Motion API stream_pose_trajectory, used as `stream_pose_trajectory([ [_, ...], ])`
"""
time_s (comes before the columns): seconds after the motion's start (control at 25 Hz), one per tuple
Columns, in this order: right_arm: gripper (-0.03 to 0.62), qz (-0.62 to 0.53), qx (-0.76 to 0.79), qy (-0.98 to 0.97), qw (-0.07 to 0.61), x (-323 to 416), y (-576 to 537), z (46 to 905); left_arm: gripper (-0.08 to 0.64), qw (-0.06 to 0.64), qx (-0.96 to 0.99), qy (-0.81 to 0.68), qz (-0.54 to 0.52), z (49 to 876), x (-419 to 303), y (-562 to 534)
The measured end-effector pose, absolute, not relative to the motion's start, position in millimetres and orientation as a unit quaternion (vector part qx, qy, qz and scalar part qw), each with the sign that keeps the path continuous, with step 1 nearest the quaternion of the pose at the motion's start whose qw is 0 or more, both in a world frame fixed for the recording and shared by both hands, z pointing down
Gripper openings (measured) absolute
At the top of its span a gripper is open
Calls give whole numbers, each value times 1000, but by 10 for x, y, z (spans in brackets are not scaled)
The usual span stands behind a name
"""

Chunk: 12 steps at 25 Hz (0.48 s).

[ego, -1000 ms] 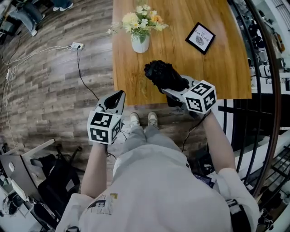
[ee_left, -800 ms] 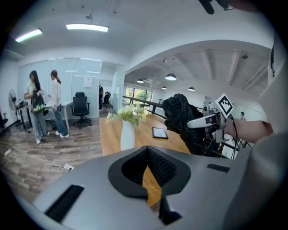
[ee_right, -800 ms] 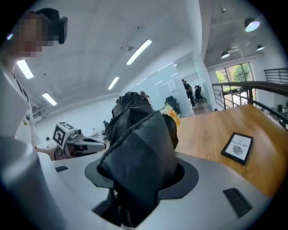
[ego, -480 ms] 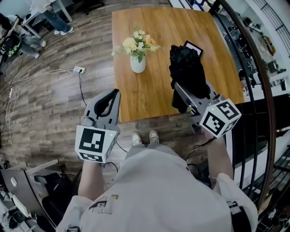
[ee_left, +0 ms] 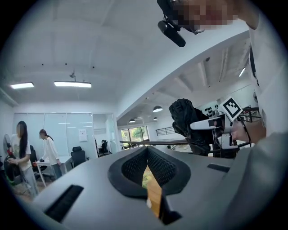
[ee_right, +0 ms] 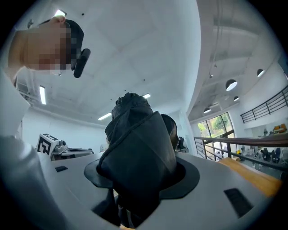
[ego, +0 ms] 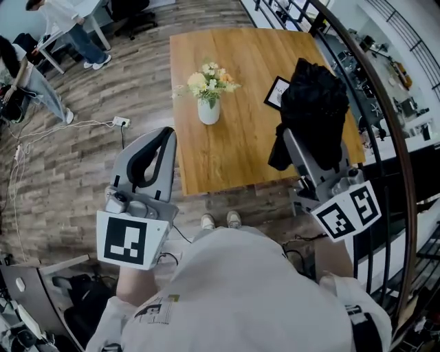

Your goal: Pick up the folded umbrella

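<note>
The folded black umbrella (ego: pixel 313 103) is off the wooden table (ego: pixel 227 158), held in the air over its right edge. My right gripper (ego: pixel 311 137) is shut on it, and the crumpled black fabric (ee_right: pixel 135 143) bulges out between and above the pads. In the left gripper view the umbrella (ee_left: pixel 189 121) and the right gripper show at the right. My left gripper (ego: pixel 159 137) is raised over the floor left of the table. Its fingertips meet and nothing is between them (ee_left: pixel 147 155).
A white vase of flowers (ego: pixel 208 110) stands mid-table and a small framed picture (ego: pixel 275 93) lies partly behind the umbrella. A dark curved railing (ego: pixel 385 137) runs along the right. A power strip and cable (ego: pixel 118 122) lie on the floor; people stand at the far left (ego: pixel 69 20).
Both grippers have risen towards the camera and tipped from pointing down to about level. The umbrella has come up off the table's near edge with the right gripper.
</note>
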State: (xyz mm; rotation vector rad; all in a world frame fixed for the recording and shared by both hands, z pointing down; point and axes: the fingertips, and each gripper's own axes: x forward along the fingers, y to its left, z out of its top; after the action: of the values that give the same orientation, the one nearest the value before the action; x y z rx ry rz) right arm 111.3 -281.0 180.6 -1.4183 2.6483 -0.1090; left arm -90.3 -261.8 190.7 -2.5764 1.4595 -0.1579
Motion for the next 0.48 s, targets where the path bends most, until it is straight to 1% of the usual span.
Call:
stream_pose_trajectory([
  [0.16, 270, -23, -468, 879, 89, 1081, -2672, 1688, 17, 107, -860, 496, -45, 1828, -953, -2569],
  [0.28, 270, -20, -460, 883, 92, 1023, -2551, 1684, 17, 127, -854, 503, -25, 1806, -1012, -2563],
  [0.48, 270, 3, -460, 886, 56, 937, -2396, 1851, 17, 82, -848, 519, -67, 2130, -1092, -2517],
])
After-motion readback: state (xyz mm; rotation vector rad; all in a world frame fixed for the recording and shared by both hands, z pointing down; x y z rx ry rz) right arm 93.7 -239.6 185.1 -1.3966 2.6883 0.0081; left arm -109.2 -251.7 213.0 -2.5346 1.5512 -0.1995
